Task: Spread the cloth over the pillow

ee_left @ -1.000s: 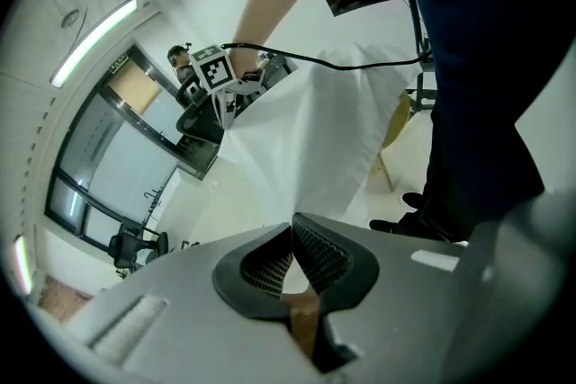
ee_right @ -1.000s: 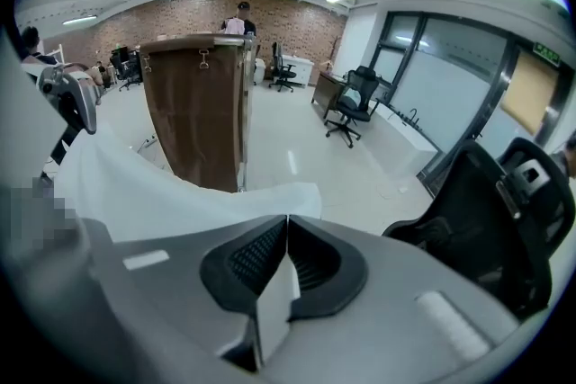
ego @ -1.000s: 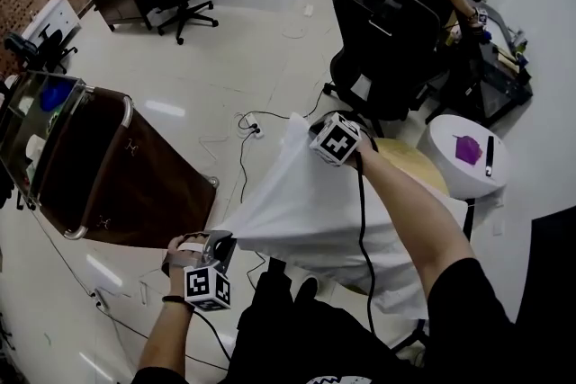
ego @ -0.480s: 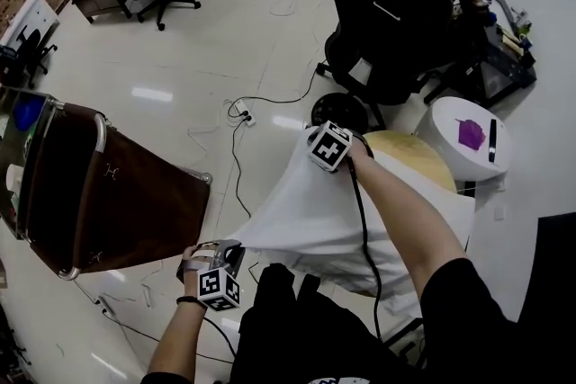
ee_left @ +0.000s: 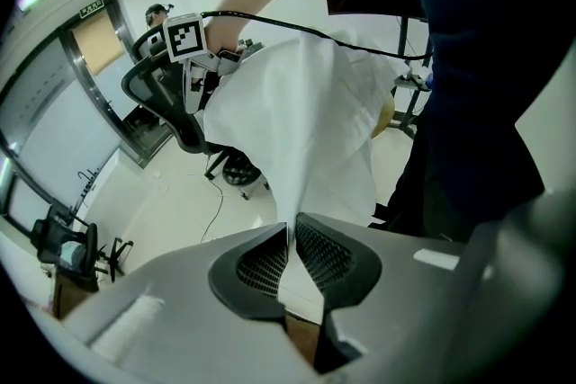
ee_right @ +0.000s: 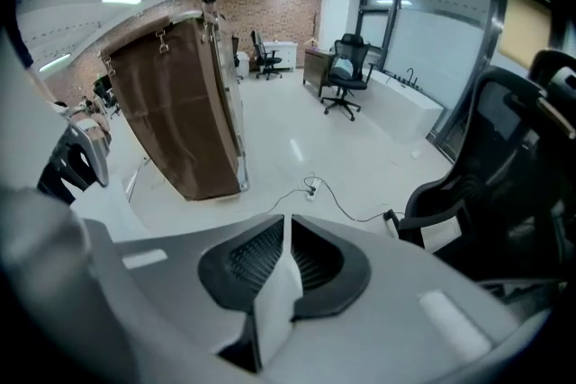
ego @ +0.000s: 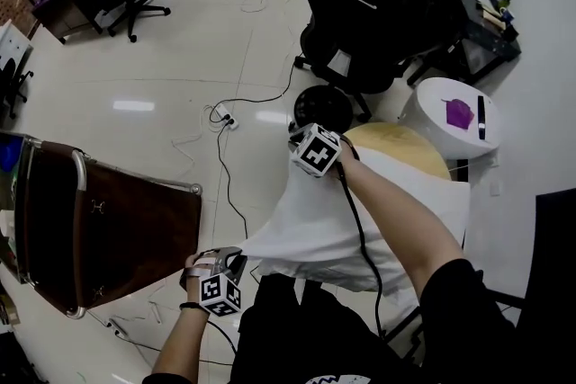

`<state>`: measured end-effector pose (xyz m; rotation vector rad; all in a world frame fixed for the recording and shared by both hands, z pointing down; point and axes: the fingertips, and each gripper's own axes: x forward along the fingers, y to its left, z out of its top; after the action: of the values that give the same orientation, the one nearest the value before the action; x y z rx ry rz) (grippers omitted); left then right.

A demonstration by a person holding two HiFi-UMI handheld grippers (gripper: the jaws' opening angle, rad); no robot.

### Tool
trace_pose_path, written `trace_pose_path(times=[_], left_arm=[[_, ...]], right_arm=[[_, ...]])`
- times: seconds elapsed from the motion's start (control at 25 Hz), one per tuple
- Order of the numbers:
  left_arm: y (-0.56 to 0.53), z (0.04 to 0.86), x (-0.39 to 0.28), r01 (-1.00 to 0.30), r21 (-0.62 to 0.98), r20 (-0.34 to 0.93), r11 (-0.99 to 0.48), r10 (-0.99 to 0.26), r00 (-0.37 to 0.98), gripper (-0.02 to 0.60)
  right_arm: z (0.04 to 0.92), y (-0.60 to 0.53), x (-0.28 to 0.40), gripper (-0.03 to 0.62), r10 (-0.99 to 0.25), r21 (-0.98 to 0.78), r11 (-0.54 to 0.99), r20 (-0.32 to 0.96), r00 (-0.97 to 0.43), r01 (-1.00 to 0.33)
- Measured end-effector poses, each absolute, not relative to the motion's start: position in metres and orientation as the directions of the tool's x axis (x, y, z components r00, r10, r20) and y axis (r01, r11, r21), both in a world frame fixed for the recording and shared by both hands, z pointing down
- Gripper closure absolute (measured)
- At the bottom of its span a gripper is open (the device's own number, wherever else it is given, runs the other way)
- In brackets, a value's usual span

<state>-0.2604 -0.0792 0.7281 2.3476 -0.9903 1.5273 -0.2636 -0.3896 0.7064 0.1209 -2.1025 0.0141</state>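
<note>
Two claws holding a white cloth stretched over a round table.
My left claw (ee_left: 290, 227), near and low on the left, pinches one corner of the cloth (ego: 315, 220). Its jaws have just eased apart slightly, fabric still between them. The cloth runs taut toward the far right, so it can settle flat. My right claw (ee_right: 286, 220), farther off, clamps the far corner and is likewise just loosening. The sheet drapes over the round table (ego: 405, 144), and I judge the pillow lies hidden beneath.
</note>
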Motion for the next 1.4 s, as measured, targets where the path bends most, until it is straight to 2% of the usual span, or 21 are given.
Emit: trace_pose_path(times=[0.16,0.28,0.52,0.68,1.0,1.28,1.4], left_arm=[[-0.089,0.714,-0.266,-0.574,-0.233,0.856,-0.785,-0.445,0.262,0.508],[-0.098,0.691,-0.267,-0.543,-0.28,0.844,-0.791,-0.473,0.255,0.476],[-0.12,0.618,-0.227,-0.491,-0.428,0.753,-0.759,-0.6,0.271,0.465],[-0.121,0.591,-0.164,-0.432,-0.483,0.707,-0.761,-0.631,0.319,0.465],[-0.118,0.577,-0.046,-0.368,-0.511,0.671,-0.777,-0.628,0.394,0.465],[-0.109,0.566,0.019,-0.359,-0.477,0.66,-0.802,-0.597,0.457,0.465],[-0.098,0.569,0.034,-0.328,-0.464,0.669,-0.823,-0.568,0.479,0.465]], right_arm=[[0.657,-0.386,-0.261,0.519,-0.089,-0.006,0.989,0.776,-0.625,-0.149],[0.606,-0.39,-0.239,0.502,-0.142,0.003,0.981,0.699,-0.701,-0.196],[0.516,-0.389,-0.129,0.484,-0.298,0.059,0.944,0.569,-0.766,-0.324],[0.49,-0.367,-0.031,0.48,-0.395,0.1,0.907,0.536,-0.746,-0.409],[0.496,-0.297,0.151,0.48,-0.529,0.178,0.828,0.562,-0.636,-0.532],[0.526,-0.232,0.252,0.479,-0.589,0.081,0.727,0.584,-0.559,-0.682],[0.554,-0.199,0.283,0.459,-0.599,0.06,0.68,0.621,-0.506,-0.731]])
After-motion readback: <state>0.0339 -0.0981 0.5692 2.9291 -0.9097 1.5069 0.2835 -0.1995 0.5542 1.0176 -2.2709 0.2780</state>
